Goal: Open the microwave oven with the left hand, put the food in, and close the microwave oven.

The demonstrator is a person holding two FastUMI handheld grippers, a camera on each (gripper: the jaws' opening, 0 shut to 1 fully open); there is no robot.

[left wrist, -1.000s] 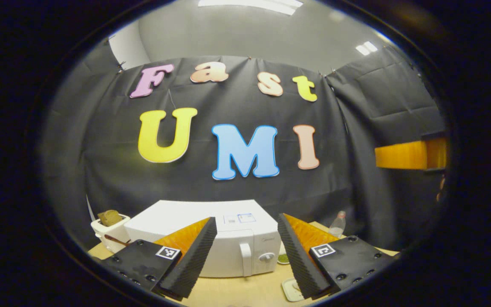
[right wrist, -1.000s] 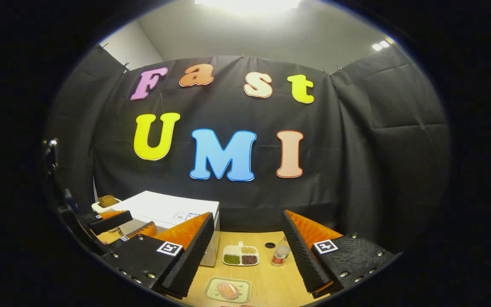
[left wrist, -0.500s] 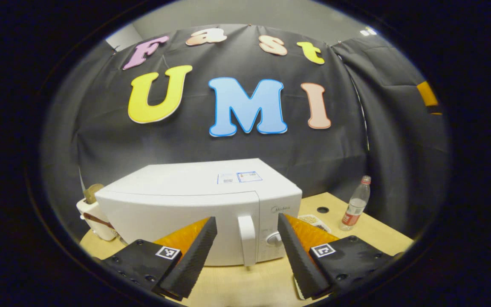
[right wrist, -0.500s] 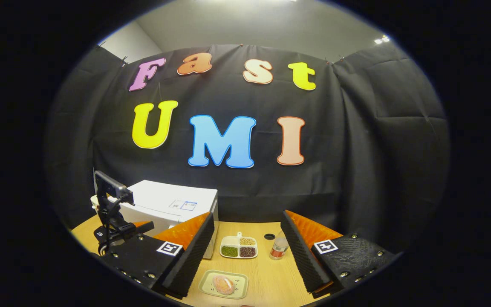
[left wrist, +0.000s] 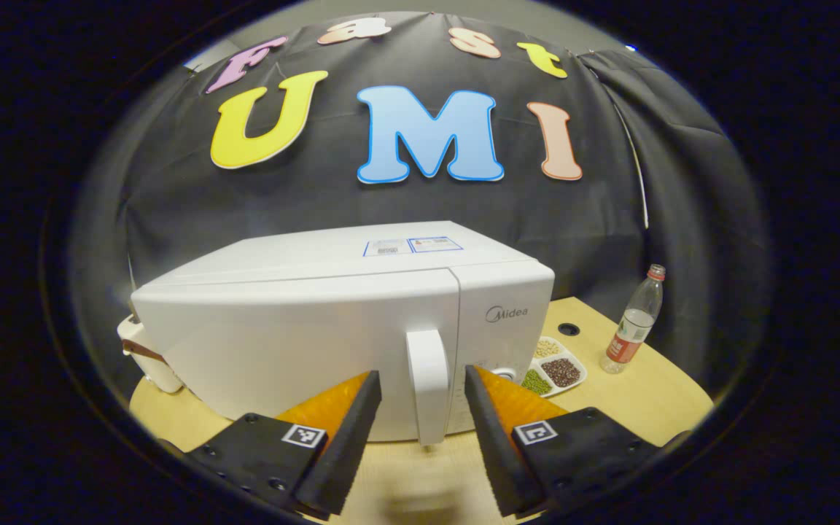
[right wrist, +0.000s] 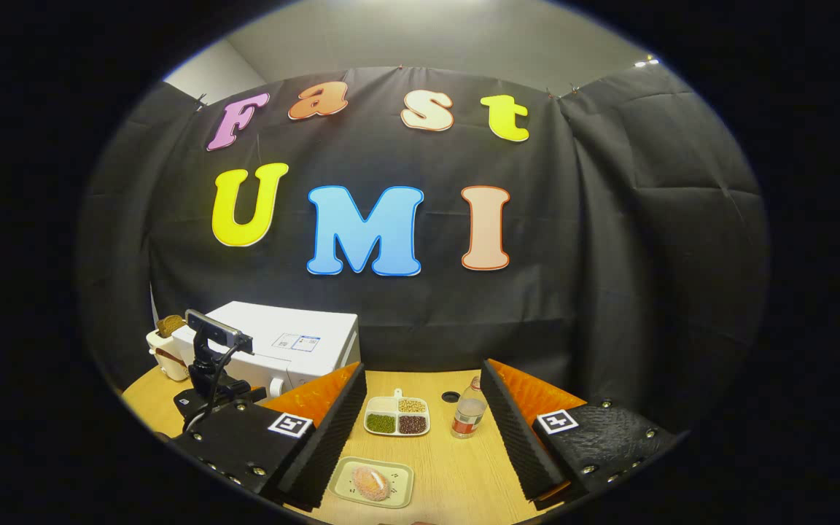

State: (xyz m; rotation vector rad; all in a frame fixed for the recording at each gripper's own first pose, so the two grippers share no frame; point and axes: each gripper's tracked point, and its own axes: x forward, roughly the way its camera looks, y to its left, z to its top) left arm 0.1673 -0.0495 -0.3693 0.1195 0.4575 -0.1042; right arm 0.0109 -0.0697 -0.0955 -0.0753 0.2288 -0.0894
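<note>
Left gripper (left wrist: 414,426) is spread wide, fingers flanking the microwave's door handle (left wrist: 427,383) with a gap on each side; nothing pinched yet. The microwave (left wrist: 332,321) sits closed on the wooden table (left wrist: 653,408), handle upright at the door's right edge, next to the control panel.

Right gripper (right wrist: 420,430) also gapes wide and carries nothing. It hangs over the table above the food, a roundish pinkish item on a small pale tray (right wrist: 370,483), near my side of the table. Beyond it, a divided dish (right wrist: 397,417) of beans and a bottle (right wrist: 468,417). In the right gripper view the left gripper (right wrist: 208,383) shows at the microwave's front.

Step in hand, as I judge it: take the handle.

- Ease forward until the handle sits deep between the pads, not at the tips.
- Keep centred; the right finger runs near the panel and knob, so don't let it snag.
- Close firmly at mid-handle or just below.
- Pull in an arc following the hinge, which I take to be on the door's left side. A straight tug may drag the whole oven.
- Swing wide enough for the tray to pass.
</note>
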